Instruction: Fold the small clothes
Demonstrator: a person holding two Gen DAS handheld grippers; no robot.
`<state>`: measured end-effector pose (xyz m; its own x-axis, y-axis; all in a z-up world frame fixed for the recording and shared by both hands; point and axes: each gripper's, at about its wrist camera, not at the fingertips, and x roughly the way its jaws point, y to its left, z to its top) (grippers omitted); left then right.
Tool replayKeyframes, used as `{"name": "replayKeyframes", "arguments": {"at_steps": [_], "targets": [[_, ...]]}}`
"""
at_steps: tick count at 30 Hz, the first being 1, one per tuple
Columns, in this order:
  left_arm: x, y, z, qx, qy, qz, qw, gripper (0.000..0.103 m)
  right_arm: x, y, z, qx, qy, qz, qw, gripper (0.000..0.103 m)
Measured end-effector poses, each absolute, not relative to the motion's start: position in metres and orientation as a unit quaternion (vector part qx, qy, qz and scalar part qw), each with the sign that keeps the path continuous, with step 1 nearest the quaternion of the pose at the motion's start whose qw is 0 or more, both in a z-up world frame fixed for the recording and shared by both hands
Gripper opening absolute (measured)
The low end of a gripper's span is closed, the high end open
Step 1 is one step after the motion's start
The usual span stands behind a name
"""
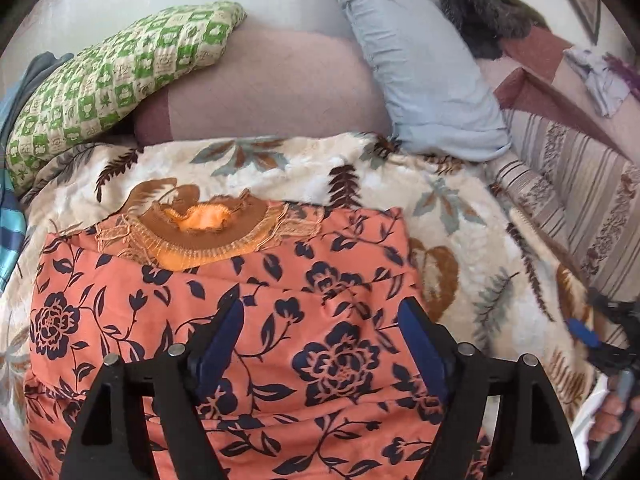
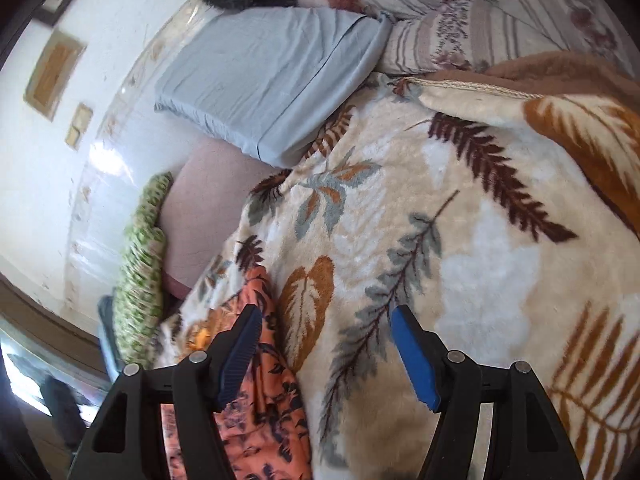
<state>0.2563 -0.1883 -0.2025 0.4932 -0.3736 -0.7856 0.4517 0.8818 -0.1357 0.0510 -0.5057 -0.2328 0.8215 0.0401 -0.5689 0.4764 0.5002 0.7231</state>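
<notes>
A small orange garment with dark blue flowers (image 1: 240,320) lies flat on a cream leaf-patterned blanket (image 1: 360,184), its brown and orange knitted collar (image 1: 204,232) at the far end. My left gripper (image 1: 320,320) is open and empty, just above the garment's middle. My right gripper (image 2: 324,336) is open and empty above the blanket (image 2: 460,240), just right of the garment's right edge (image 2: 264,400). The right gripper also shows in the left wrist view (image 1: 600,336) at the far right.
A green checked pillow (image 1: 112,80) lies at the back left and a light blue pillow (image 1: 420,72) at the back right. A pink bolster (image 1: 272,88) sits between them. A striped bedspread (image 1: 580,184) runs along the right. A white wall (image 2: 60,160) stands behind.
</notes>
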Motion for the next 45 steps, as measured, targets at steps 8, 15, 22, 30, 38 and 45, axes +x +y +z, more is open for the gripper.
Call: {"name": "replayKeyframes", "arguments": {"at_steps": [8, 15, 22, 30, 38, 45], "targets": [[0.259, -0.238, -0.281, 0.14, 0.483, -0.099, 0.859, 0.08, -0.149, -0.579, -0.144, 0.422, 0.203, -0.198, 0.861, 0.071], [0.232, -0.291, -0.24, 0.172, 0.453, -0.125, 0.866, 0.08, -0.227, -0.596, -0.103, 0.405, 0.167, -0.234, 0.868, 0.071], [0.229, -0.308, -0.266, 0.212, 0.493, -0.126, 0.834, 0.08, -0.229, -0.586, -0.102, 0.392, 0.17, -0.203, 0.881, 0.071], [0.248, -0.284, -0.244, 0.119, 0.503, -0.108, 0.849, 0.08, -0.224, -0.578, -0.1, 0.368, 0.174, -0.19, 0.893, 0.071], [0.248, -0.243, -0.203, 0.094, 0.462, -0.087, 0.878, 0.08, -0.225, -0.575, -0.099, 0.367, 0.172, -0.174, 0.897, 0.071], [0.23, -0.181, -0.241, 0.141, 0.491, -0.04, 0.859, 0.08, -0.221, -0.571, -0.099, 0.373, 0.173, -0.163, 0.897, 0.071]]}}
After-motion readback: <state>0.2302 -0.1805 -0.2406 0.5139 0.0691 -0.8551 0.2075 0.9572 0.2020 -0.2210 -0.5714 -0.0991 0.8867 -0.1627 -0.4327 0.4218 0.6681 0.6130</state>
